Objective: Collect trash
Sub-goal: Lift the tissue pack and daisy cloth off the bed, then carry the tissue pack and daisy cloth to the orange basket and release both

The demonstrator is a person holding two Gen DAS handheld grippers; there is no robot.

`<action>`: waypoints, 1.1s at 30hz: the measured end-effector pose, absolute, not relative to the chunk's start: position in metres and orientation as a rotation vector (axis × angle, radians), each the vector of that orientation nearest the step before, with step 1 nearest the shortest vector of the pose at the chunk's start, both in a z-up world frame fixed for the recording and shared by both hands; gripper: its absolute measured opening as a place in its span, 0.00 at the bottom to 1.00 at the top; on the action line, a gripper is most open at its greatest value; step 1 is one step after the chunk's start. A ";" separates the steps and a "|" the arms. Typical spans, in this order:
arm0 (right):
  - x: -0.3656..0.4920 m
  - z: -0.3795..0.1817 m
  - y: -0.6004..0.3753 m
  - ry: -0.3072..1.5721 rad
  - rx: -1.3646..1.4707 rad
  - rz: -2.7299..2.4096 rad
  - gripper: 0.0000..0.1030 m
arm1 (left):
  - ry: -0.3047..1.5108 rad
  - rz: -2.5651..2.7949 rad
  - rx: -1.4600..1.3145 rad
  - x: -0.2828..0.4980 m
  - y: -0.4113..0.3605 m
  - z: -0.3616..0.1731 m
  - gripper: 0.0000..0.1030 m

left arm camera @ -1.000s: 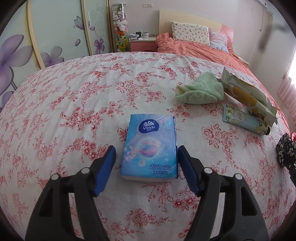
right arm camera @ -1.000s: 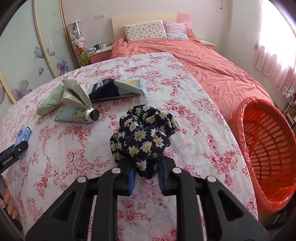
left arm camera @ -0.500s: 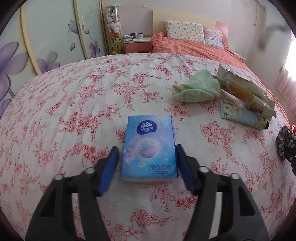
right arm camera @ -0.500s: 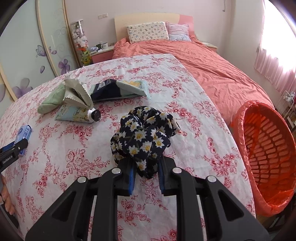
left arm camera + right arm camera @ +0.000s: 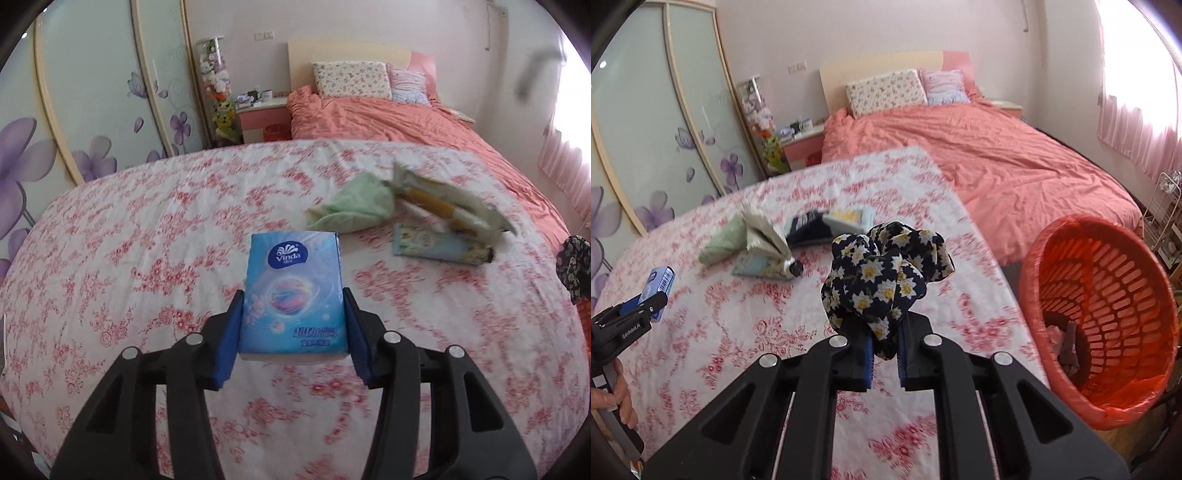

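Note:
My left gripper (image 5: 293, 325) is shut on a blue Vinda tissue pack (image 5: 293, 291), which hangs lifted off the flowered cover (image 5: 147, 258). The same tissue pack (image 5: 659, 282) shows at the left of the right wrist view, between the left gripper's fingers (image 5: 642, 308). My right gripper (image 5: 886, 356) is shut on a dark scrunchie with white daisies (image 5: 882, 273), raised above the cover. An orange trash basket (image 5: 1108, 325) stands on the floor to the right, with some scraps inside.
On the cover lie a green cloth (image 5: 351, 206), an opened foil wrapper (image 5: 450, 206) and a flattened tube (image 5: 439, 247). A dark snack bag (image 5: 827, 223) lies behind them. A coral bed (image 5: 997, 158) and sliding wardrobe doors (image 5: 92, 103) bound the space.
The left jaws closed onto the tissue pack and lifted it off the cover. The right gripper tightened on the scrunchie and raised it too.

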State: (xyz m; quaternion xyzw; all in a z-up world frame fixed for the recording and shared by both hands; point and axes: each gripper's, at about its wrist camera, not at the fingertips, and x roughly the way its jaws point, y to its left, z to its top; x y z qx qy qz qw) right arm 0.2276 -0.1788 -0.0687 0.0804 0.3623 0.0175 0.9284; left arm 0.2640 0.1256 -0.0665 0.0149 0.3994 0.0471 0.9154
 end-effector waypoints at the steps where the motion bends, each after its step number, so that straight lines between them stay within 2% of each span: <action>1: 0.223 -0.063 -0.182 0.725 0.168 0.033 0.09 | 0.815 0.087 0.033 0.262 0.120 -0.061 0.48; 17: 0.173 -0.018 -0.241 0.573 0.220 -0.044 0.09 | 0.693 -0.254 0.071 0.220 -0.028 0.007 0.48; 33: 0.159 -0.027 -0.356 0.541 0.341 -0.229 0.09 | 0.694 -0.586 0.120 0.225 -0.196 0.002 0.49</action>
